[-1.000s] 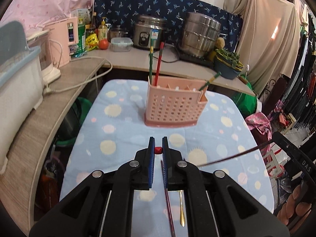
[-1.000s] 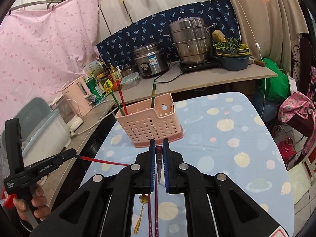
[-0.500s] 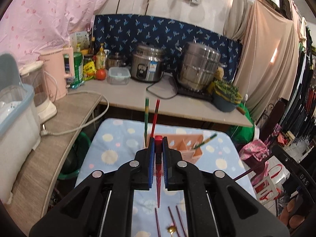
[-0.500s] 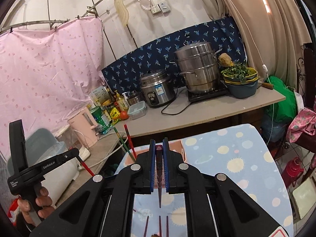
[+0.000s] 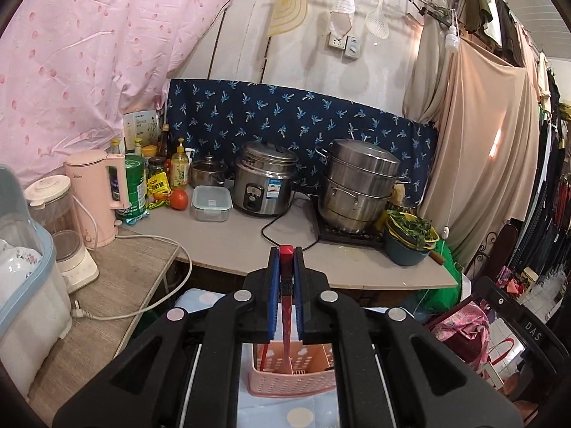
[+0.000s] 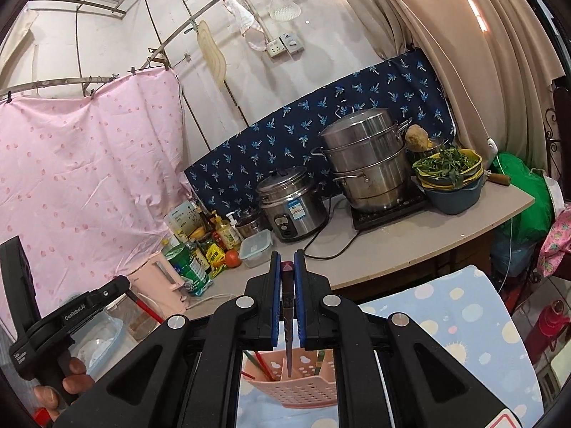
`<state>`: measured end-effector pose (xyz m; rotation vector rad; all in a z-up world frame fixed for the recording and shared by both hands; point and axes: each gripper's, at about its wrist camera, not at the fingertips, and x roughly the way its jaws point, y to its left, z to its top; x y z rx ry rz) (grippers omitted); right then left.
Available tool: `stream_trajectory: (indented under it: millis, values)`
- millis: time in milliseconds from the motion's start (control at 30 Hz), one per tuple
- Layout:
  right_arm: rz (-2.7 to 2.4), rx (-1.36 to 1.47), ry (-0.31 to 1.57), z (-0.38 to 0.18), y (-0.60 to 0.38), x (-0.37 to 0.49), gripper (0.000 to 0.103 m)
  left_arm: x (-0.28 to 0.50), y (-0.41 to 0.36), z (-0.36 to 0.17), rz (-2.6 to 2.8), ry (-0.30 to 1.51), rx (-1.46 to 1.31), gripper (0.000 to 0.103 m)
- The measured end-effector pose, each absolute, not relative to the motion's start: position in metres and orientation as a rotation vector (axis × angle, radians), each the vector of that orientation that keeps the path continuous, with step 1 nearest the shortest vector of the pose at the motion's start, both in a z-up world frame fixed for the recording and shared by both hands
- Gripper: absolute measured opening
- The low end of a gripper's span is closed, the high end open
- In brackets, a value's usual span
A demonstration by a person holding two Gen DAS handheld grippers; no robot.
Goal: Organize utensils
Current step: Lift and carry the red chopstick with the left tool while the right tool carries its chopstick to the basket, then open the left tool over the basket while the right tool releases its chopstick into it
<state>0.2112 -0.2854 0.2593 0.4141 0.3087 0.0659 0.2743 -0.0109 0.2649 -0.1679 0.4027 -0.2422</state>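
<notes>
Left gripper (image 5: 284, 274) clamped on red chopstick (image 5: 286, 315), right gripper (image 6: 287, 278) clamped on dark chopstick (image 6: 288, 342). Both hang tip-down, held vertical just above pink holder (image 6: 299, 388) below the grippers, likely for dropping into slots.

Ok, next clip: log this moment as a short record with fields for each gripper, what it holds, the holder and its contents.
left gripper: shut on red chopstick, held upright, tip pointing down into the holder
right gripper: shut on dark chopstick, upright, tip over the holder
holder: pink perforated utensil basket with dividers, on the spotted blue tablecloth
already in holder: a red and a green chopstick leaning in the left compartment
stage: both chopsticks poised above the basket, not yet released
</notes>
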Motion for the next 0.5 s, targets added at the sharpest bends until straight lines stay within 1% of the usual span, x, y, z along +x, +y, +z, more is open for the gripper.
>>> stream_trajectory:
  millis: [133,500]
  values:
    - [0.053,0.408,0.335,0.251,-0.286,0.232,0.008,0.292,-0.013,0.255,-0.226,0.422,-0.157,0.007]
    - [0.033,0.401,0.459,0.194,-0.286,0.268,0.008,0.323,-0.021,0.2,-0.226,0.527,-0.156,0.007]
